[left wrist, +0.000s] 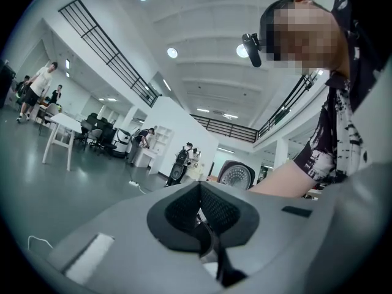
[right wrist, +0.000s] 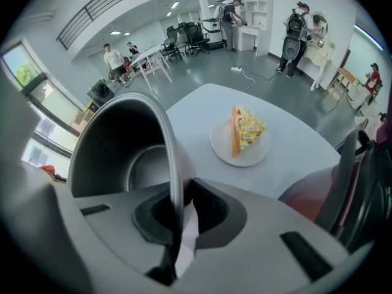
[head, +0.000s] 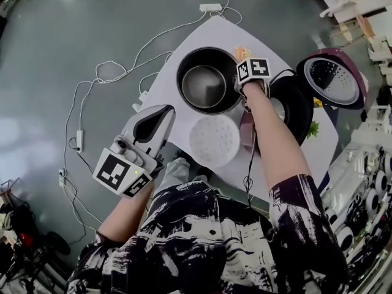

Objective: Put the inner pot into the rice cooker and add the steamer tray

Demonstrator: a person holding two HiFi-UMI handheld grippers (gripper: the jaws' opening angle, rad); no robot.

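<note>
Right gripper (right wrist: 179,206): jaws clamped on rim of inner pot (head: 205,81). Pot over white tabletop (head: 217,34), beside rice cooker (head: 297,112); whether lifted, unclear. Cooker lid (head: 334,78) up; forearm (head: 275,139) hides part of cooker. Steamer tray (head: 214,141) flat near pot. Left gripper (head: 158,120): jaws closed, empty, off tabletop edge. Plate with cake slice (right wrist: 240,141) beyond pot. Cables (head: 177,28) on grey floor (head: 61,29).

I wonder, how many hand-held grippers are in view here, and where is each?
2. The left gripper is by the table's left edge, shut and empty; the right gripper is clamped on the inner pot's rim, next to the rice cooker. None seems hidden.
</note>
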